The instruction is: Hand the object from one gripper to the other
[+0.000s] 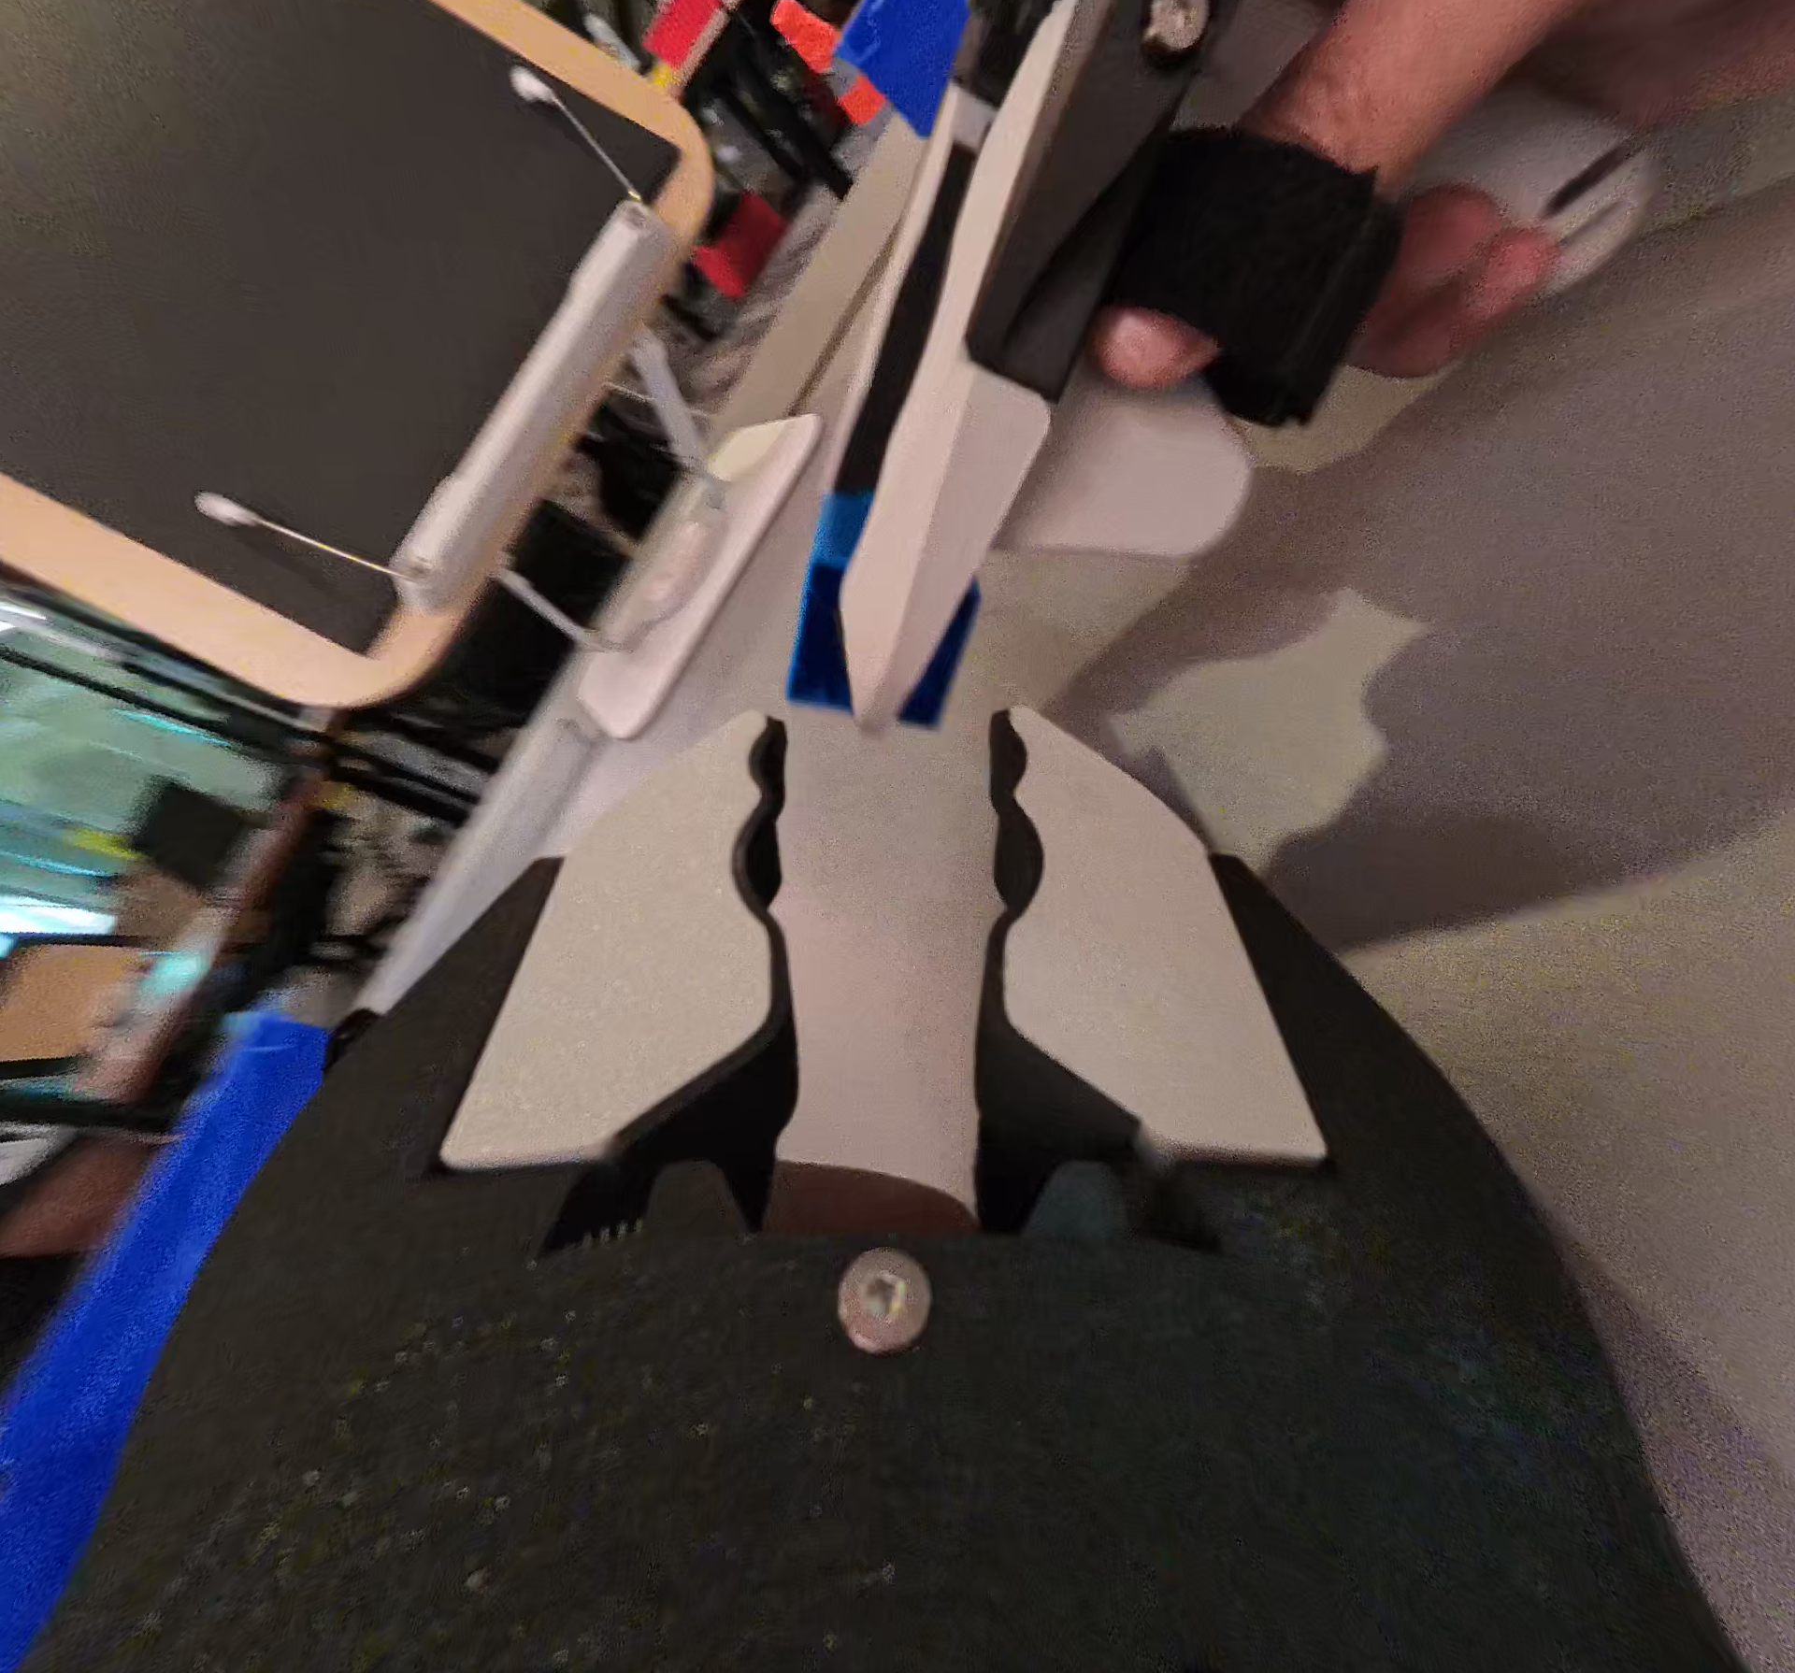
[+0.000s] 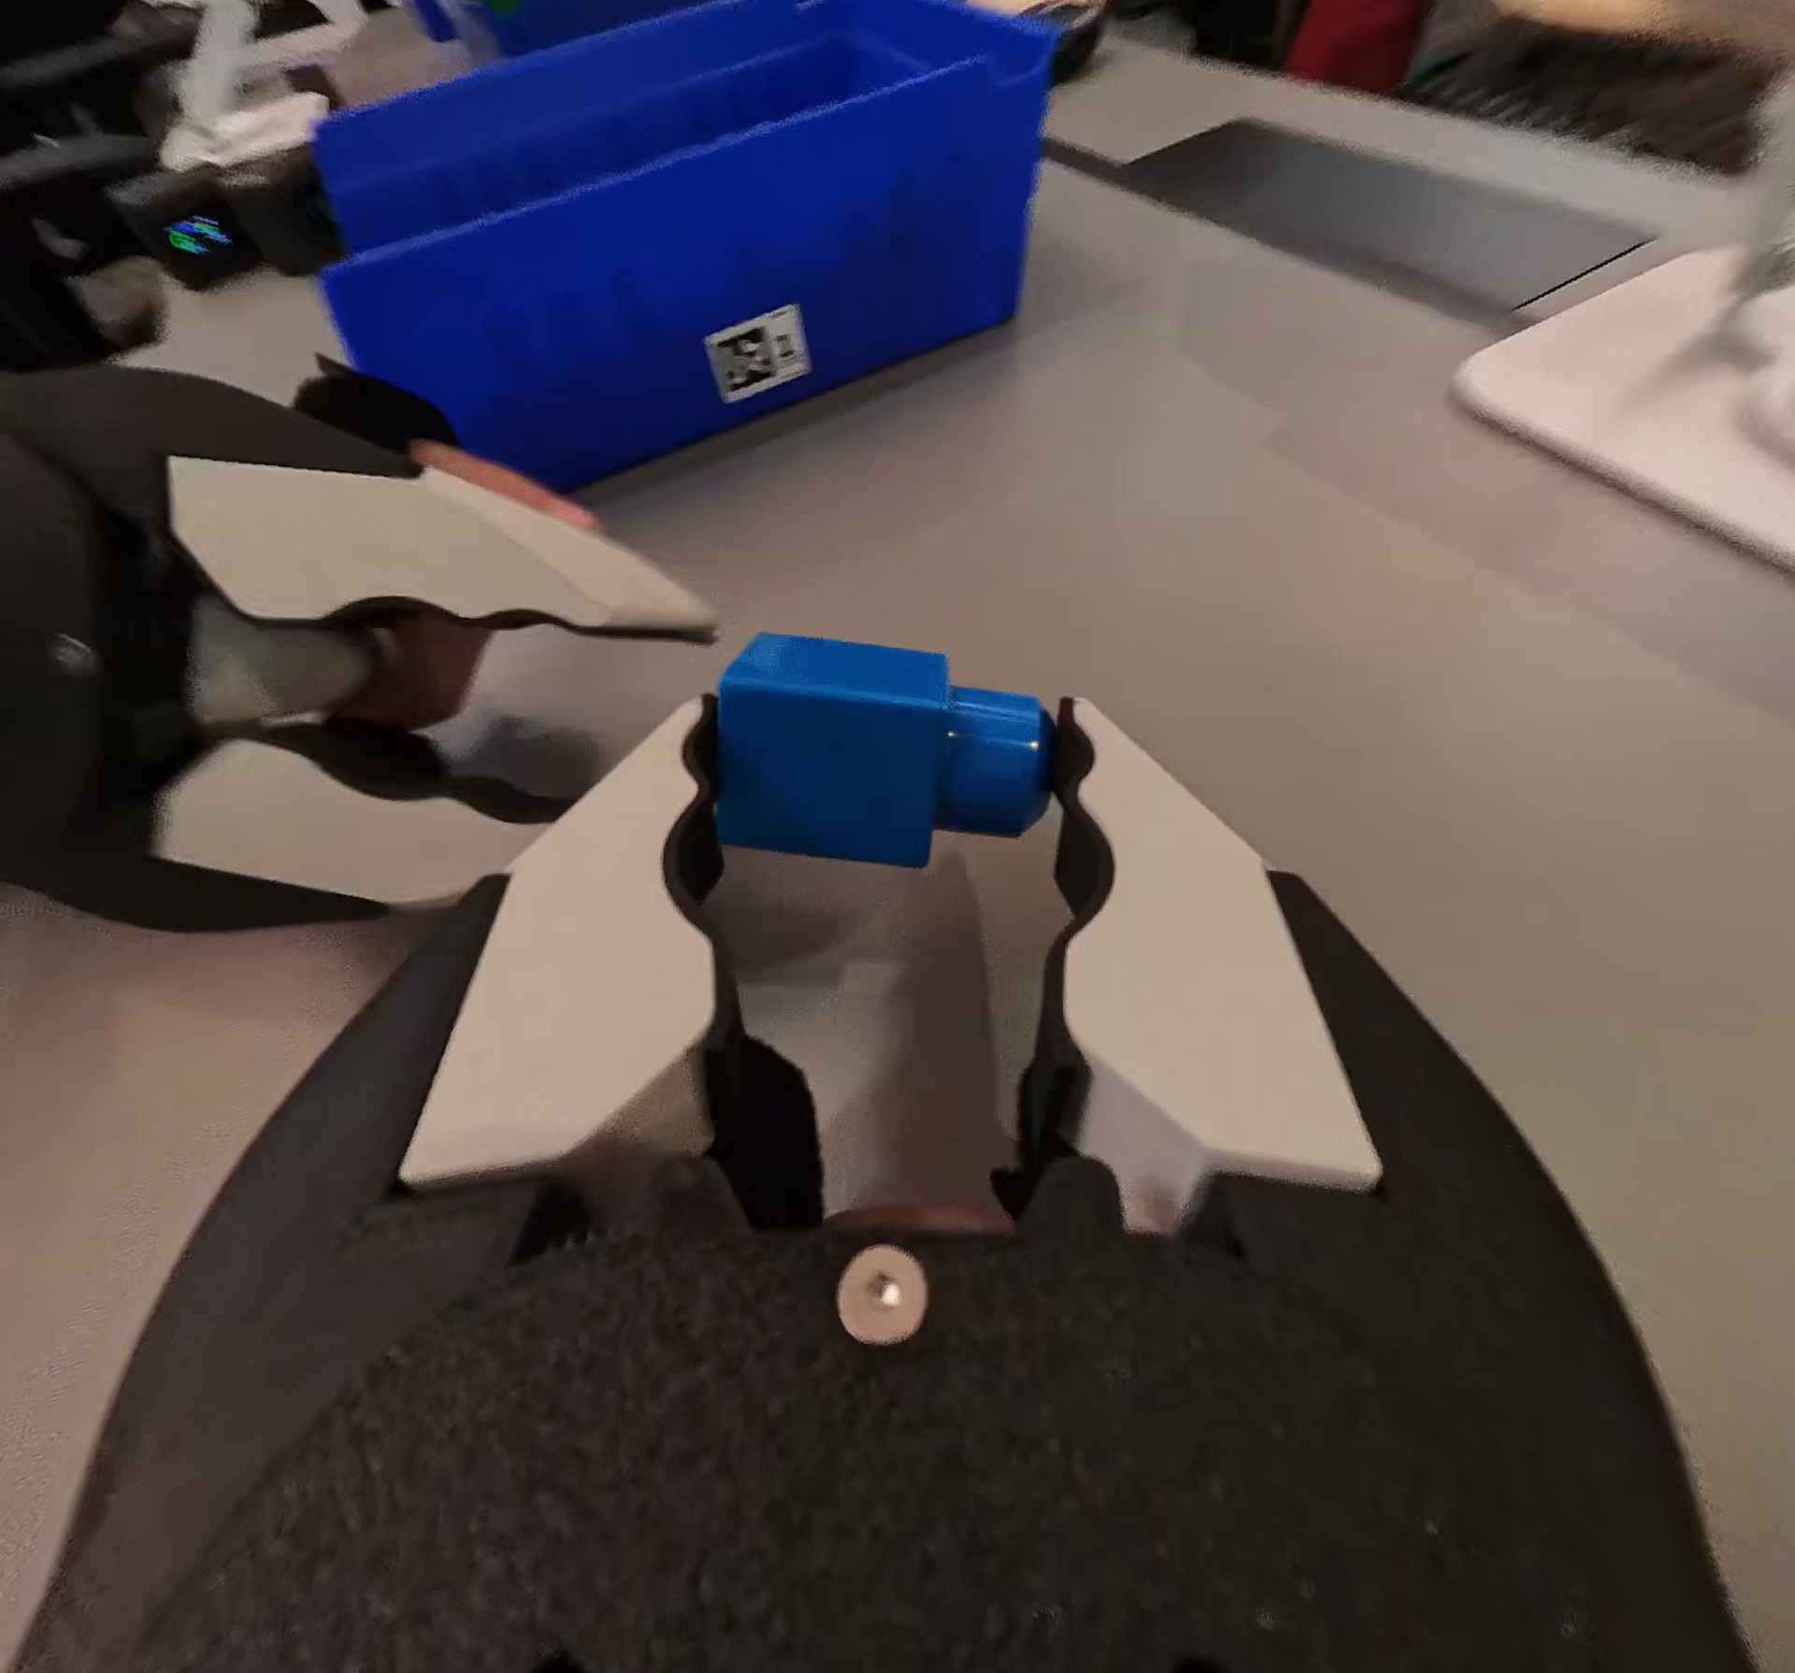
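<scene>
**Handover about to begin: right gripper holds the blue block, left gripper waits open**

While the right gripper clamps a blue block crosswise between its fingertips, the left gripper comes in empty, its jaws spread apart. The block is a small cube with a rounded peg on one end; the peg presses against the right-hand finger, the flat face against the left-hand finger. It is held off the grey table.

From the right wrist view, the left gripper appears just to the left of the block, its upper finger tip nearly touching the block's top corner. From the left wrist view, the block sits just ahead of the open jaws, partly hidden behind the right gripper's white finger. Beyond the block stands a blue bin.

The step in hand looks like the approach. Next, the left gripper likely needs to slide forward until its fingers straddle the block's free faces, close, and only then should the right gripper let go.
</scene>
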The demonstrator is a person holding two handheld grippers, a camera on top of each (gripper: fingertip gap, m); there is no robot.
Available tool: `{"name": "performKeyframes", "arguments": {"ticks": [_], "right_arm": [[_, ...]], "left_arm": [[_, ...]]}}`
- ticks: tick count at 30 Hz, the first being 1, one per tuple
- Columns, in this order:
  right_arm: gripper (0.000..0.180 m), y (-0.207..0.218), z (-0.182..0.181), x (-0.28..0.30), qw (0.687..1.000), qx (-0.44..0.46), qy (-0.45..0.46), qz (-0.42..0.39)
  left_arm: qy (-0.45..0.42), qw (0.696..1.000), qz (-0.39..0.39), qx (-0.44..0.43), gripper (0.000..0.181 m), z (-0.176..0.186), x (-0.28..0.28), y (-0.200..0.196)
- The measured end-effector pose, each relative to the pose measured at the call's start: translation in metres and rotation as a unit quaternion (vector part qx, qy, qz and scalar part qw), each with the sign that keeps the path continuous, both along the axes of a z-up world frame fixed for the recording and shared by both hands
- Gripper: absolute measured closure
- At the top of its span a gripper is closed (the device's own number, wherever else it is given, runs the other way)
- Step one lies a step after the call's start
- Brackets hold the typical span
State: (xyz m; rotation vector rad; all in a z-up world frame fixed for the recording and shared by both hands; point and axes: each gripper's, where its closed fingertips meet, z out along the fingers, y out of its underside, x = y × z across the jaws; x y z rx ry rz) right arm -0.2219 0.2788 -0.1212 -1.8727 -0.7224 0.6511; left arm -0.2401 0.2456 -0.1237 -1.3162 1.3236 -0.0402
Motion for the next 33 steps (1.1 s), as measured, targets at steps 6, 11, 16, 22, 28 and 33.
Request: {"name": "performKeyframes", "arguments": {"ticks": [6,11,16,22,28,33], "right_arm": [[0.111,0.017,0.019,0.040,0.957,0.208,-0.192,-0.063],[0.111,0.006,0.019,0.017,0.875,0.343,-0.341,-0.038],[0.111,-0.014,0.021,-0.017,0.803,0.429,-0.413,-0.008],[0.111,-0.023,0.014,-0.031,0.797,0.435,-0.419,0.020],[0.101,-0.025,0.004,-0.027,0.843,0.372,-0.389,0.007],[0.108,-0.029,0.031,-0.023,0.884,0.375,-0.276,-0.032]], "left_arm": [[-0.186,0.954,-0.008,-0.237,0.140,0.017,-0.009,0.007],[-0.264,0.873,-0.008,-0.411,0.112,0.006,-0.014,0.013],[-0.246,0.888,-0.026,-0.388,0.106,0.009,-0.010,0.008],[-0.216,0.901,-0.076,-0.370,0.140,0.011,0.000,-0.010],[-0.201,0.903,-0.069,-0.373,0.147,0.010,-0.001,-0.008],[-0.310,0.858,-0.119,-0.392,0.147,0.049,-0.017,-0.003]]}}
